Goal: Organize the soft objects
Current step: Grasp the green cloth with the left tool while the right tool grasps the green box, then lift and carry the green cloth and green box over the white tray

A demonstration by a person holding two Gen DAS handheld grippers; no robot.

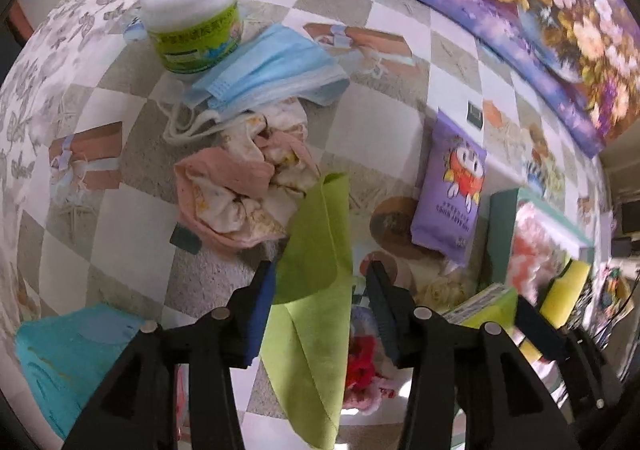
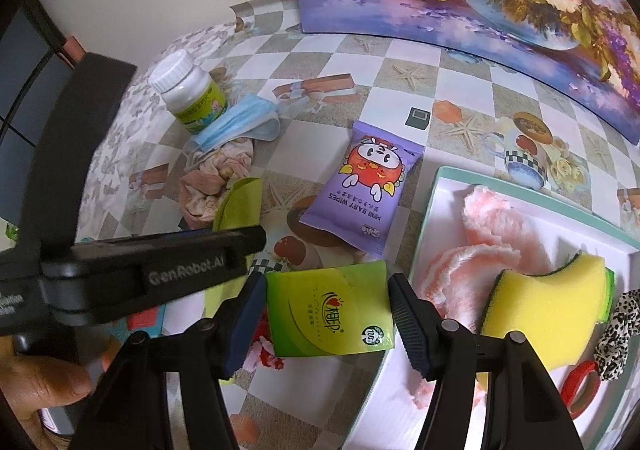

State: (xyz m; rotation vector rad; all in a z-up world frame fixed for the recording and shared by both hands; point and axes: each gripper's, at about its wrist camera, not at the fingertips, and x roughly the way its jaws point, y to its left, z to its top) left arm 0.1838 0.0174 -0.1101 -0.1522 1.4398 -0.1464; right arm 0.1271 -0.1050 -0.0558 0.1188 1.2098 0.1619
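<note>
the white tray (image 2: 436, 185) lies at the table's right. just left of its rim, the right gripper (image 2: 328, 314) points steeply down, gripping the green tissue pack (image 2: 328, 310). further left, the left gripper (image 1: 320, 290) is parted around the green cloth (image 1: 316, 250), pads not pressing it.

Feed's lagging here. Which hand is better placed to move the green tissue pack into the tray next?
Right, probably. Its tongs already straddle the tissue pack, which looks gripped or nearly so, and the tray sits just beside them. The left tongs stand open around the green cloth, farther from the tray.
</note>
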